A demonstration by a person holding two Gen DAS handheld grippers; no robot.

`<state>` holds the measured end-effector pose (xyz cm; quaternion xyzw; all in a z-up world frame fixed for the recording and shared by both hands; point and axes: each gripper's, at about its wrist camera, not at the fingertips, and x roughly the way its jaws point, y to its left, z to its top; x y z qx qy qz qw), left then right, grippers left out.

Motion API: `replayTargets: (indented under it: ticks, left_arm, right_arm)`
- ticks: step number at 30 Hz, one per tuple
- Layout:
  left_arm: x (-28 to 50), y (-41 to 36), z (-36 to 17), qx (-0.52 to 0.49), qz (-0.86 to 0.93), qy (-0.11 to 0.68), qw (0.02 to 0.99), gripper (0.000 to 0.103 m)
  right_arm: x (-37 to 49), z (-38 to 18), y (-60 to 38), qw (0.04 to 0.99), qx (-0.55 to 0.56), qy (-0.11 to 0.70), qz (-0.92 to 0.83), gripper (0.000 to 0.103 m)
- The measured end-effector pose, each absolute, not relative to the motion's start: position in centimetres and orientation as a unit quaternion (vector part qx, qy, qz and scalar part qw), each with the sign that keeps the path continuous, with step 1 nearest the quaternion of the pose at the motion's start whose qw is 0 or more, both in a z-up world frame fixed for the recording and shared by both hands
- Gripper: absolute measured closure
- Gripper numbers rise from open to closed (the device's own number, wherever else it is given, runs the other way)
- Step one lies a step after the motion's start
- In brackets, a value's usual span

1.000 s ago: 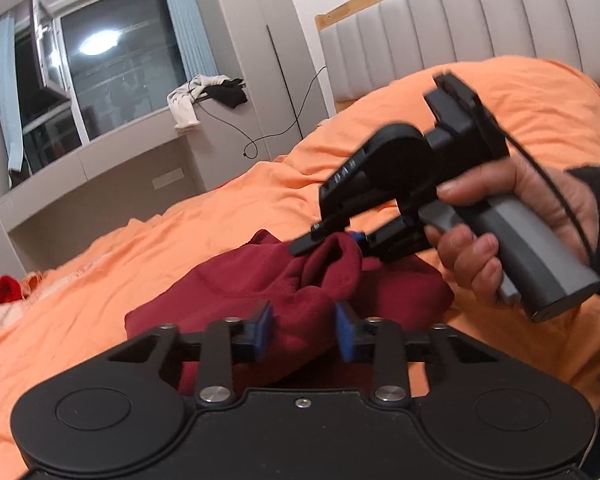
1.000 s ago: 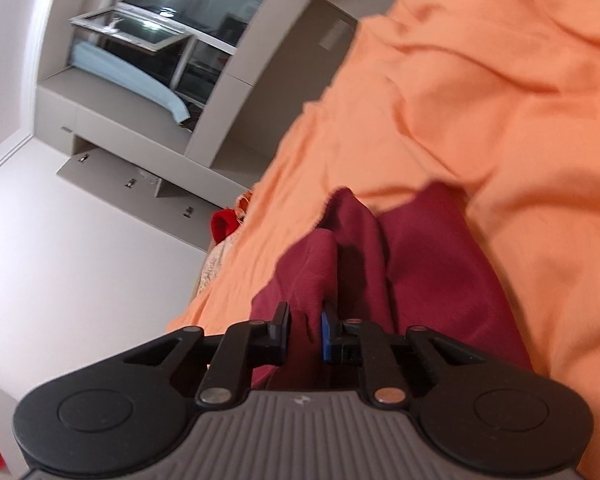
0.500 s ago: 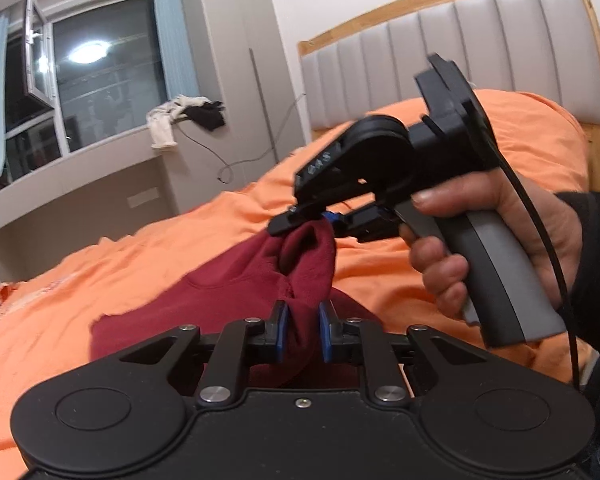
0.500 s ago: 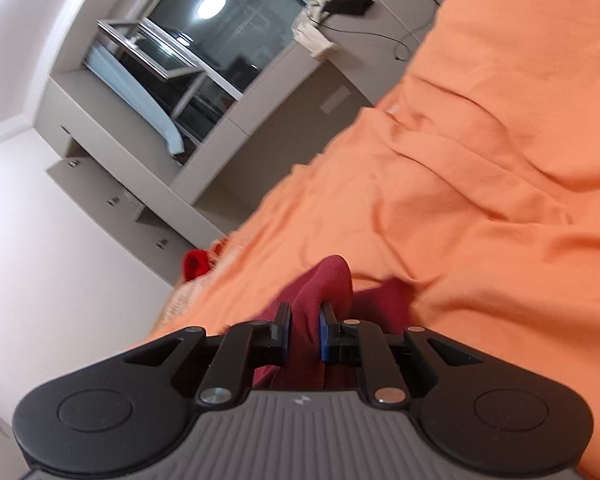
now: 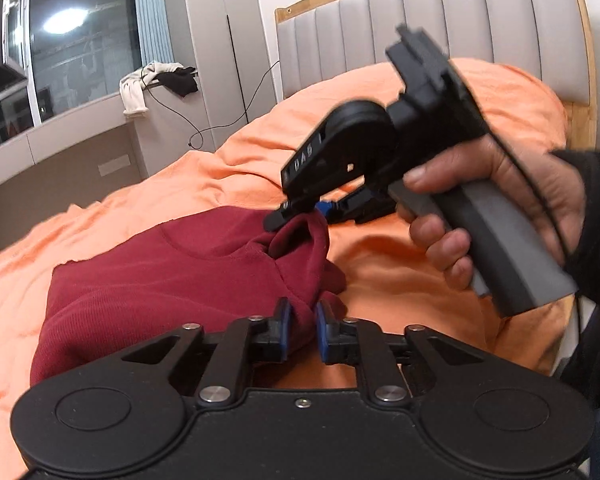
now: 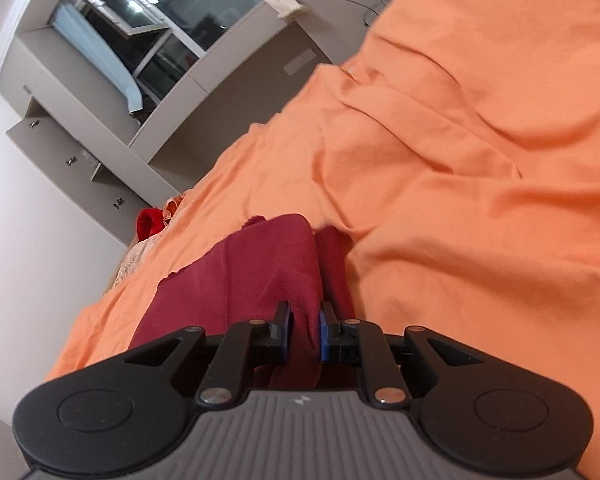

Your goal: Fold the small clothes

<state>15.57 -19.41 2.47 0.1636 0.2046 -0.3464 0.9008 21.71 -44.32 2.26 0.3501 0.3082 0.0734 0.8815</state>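
Note:
A dark red garment [image 5: 160, 280] lies on the orange bedsheet [image 5: 400, 272], spread out to the left and bunched into a raised fold at its right edge. My left gripper [image 5: 301, 320] has the near part of that fold between its blue pads, which touch the cloth while the jaws are opening slightly. A hand [image 5: 500, 184] holds my right gripper [image 5: 300, 216] further back, shut on the fold's upper end and lifting it a little. In the right wrist view my right gripper [image 6: 305, 328] pinches the garment [image 6: 260, 264].
A grey padded headboard [image 5: 460, 20] with a wooden frame stands behind the bed. A window ledge with loose clothes [image 5: 156, 80] and a hanging cable [image 5: 204, 128] is at the left. A bright red item [image 6: 148, 222] lies at the bed's far edge.
The left jaws have narrowed from wide apart onto the fold. The right gripper has carried its end of the cloth sideways, and the garment now lies flatter and more spread out.

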Motion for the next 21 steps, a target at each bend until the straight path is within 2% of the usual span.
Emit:
replayTargets:
  ticks: [2, 6, 10, 11, 13, 17, 21]
  left_arm:
    - [15.8, -18.7, 3.1, 0.127, -0.354, 0.216, 0.901, 0.066]
    - [16.5, -17.4, 4.8, 0.071, -0.355, 0.221, 0.905, 0.05]
    - [16.4, -16.3, 6.3, 0.046, -0.336, 0.193, 0.921, 0.022]
    - [16.5, -15.8, 6.7, 0.039, -0.325, 0.182, 0.927, 0.018]
    - [16.8, -15.0, 7.4, 0.035, -0.306, 0.169, 0.936, 0.017]
    - [18.4, -13.3, 8.3, 0.03, -0.251, 0.162, 0.954, 0.007]
    - [20.3, -11.0, 7.9, 0.011, -0.201, 0.185, 0.962, 0.007]
  right_arm:
    - [21.7, 2.0, -44.6, 0.874, 0.366, 0.313, 0.073, 0.087]
    - [21.8, 1.6, -44.9, 0.865, 0.38, 0.318, 0.071, 0.086]
    - [21.9, 1.4, -45.1, 0.861, 0.388, 0.321, 0.071, 0.085]
    - [21.9, 1.4, -45.1, 0.86, 0.389, 0.322, 0.071, 0.085]
    - [21.9, 1.3, -45.1, 0.86, 0.39, 0.323, 0.07, 0.084]
    - [21.9, 1.4, -45.0, 0.86, 0.388, 0.323, 0.069, 0.083]
    - [21.9, 1.3, -45.1, 0.86, 0.387, 0.324, 0.069, 0.083]
